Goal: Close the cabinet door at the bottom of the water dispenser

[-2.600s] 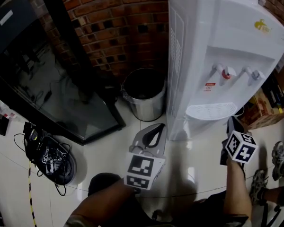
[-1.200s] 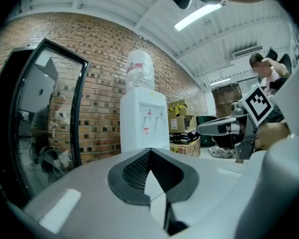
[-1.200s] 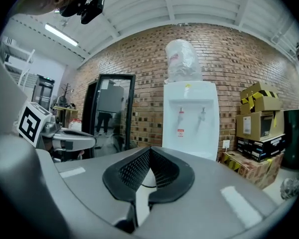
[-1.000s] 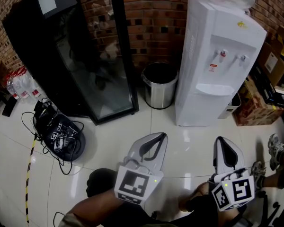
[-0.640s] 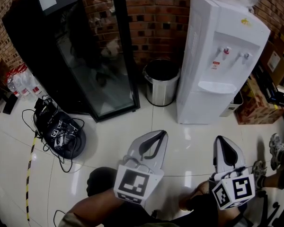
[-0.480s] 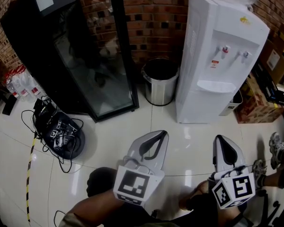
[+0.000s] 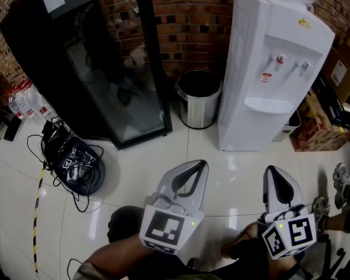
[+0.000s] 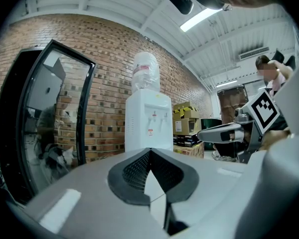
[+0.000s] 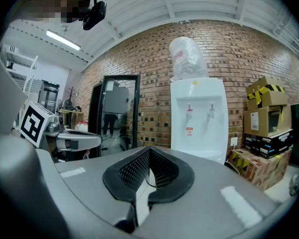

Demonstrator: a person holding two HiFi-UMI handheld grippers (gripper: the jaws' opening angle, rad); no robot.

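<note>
Grey left gripper (image 7: pixel 197 164); black-white marker cube (image 7: pixel 166 230)

head view looks down, gripper views seemingly level; all share the water dispenser (image 7: pixel 268 69).

Water dispenser (image 7: pixel 268 69) beside steel bin (image 7: pixel 197 101)

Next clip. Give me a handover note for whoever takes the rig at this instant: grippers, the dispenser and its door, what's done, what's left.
Left gripper: fingers shut, empty, held low, well back from the dispenser.
Right gripper: fingers shut, empty, also well back.
The dispenser stands against the brick wall, right of the bin. Its bottom door looks flush with the front.
Done: door appears closed.
Left: nothing obvious; perhaps check up close that it sits fully shut.
</note>
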